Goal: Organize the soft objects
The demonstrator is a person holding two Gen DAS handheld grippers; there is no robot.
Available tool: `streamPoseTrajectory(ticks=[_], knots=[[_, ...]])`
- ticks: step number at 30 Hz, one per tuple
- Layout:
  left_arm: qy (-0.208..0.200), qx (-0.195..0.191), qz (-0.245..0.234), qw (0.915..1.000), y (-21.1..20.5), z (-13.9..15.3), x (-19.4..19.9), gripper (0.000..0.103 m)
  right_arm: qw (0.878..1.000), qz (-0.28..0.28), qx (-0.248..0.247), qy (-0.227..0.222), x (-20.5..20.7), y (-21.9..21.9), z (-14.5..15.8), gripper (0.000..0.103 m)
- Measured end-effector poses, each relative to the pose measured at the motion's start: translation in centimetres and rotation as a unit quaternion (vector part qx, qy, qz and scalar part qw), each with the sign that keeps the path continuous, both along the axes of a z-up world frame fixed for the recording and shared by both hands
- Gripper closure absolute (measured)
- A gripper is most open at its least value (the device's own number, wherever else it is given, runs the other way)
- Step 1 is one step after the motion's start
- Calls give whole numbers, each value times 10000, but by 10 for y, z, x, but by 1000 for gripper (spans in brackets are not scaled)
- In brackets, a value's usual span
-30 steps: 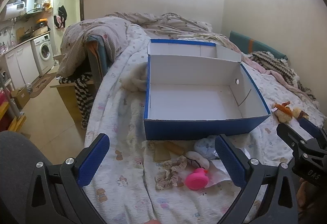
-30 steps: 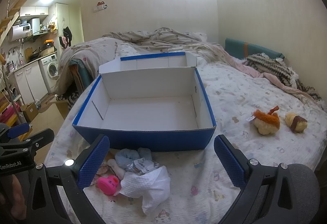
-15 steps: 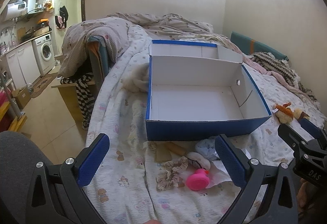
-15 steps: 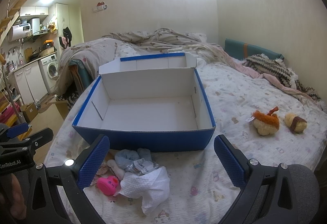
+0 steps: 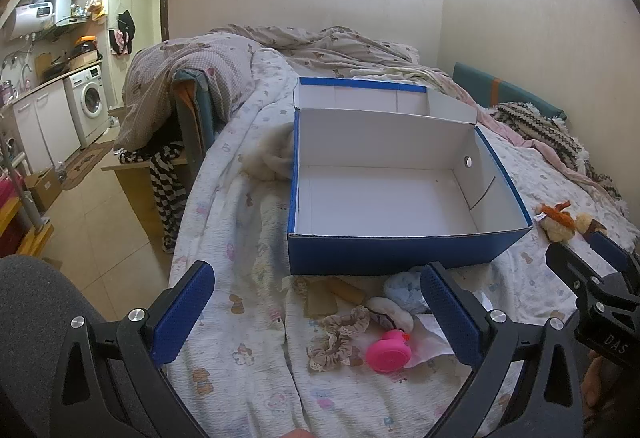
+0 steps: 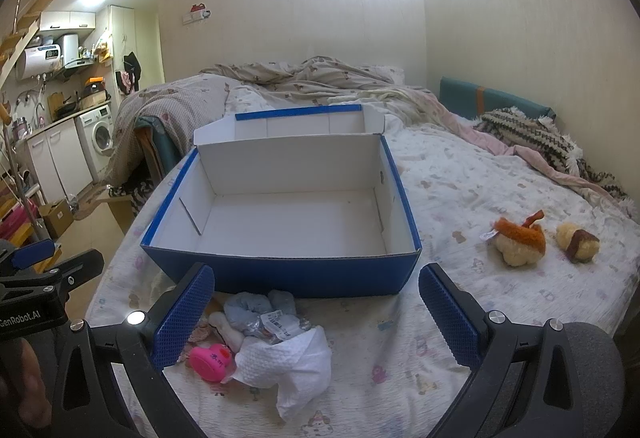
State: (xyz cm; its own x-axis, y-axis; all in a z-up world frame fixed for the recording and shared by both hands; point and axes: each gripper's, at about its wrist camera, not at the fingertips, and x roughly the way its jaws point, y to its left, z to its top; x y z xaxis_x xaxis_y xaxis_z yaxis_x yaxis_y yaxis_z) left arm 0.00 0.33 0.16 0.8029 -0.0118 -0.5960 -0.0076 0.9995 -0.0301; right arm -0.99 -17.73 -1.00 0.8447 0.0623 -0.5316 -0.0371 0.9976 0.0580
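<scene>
An open blue box [image 5: 400, 258] with a white empty inside stands on the bed; it also shows in the right wrist view [image 6: 280, 274]. In front of it lies a heap: a pink toy [image 5: 388, 352] [image 6: 210, 356], a beige scrunchie [image 5: 340, 338], a pale blue soft item [image 6: 256, 308] and white tissue [image 6: 288, 366]. Two small plush toys, an orange-topped one [image 6: 520, 242] and a tan and brown one [image 6: 578, 244], lie right of the box. My left gripper [image 5: 316, 312] is open above the heap. My right gripper [image 6: 316, 312] is open over the heap's right side.
The bed's left edge drops to a tiled floor [image 5: 100, 230] with a chair draped in clothes [image 5: 172, 166]. A rumpled duvet [image 6: 304, 78] and a knitted blanket [image 6: 532, 134] lie at the far end. A wall runs along the right.
Both views have shifted only slightly; the left gripper has drifted a little, and nothing on the bed has moved. Both grippers stay open.
</scene>
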Motion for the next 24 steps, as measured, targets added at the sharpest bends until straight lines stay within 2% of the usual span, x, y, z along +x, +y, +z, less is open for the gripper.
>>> streamPoseTrajectory(ticks=[24], knots=[[6,-12,20,10000,5,0,1,0,10000,0,-5,-17,-1,0,0,0]])
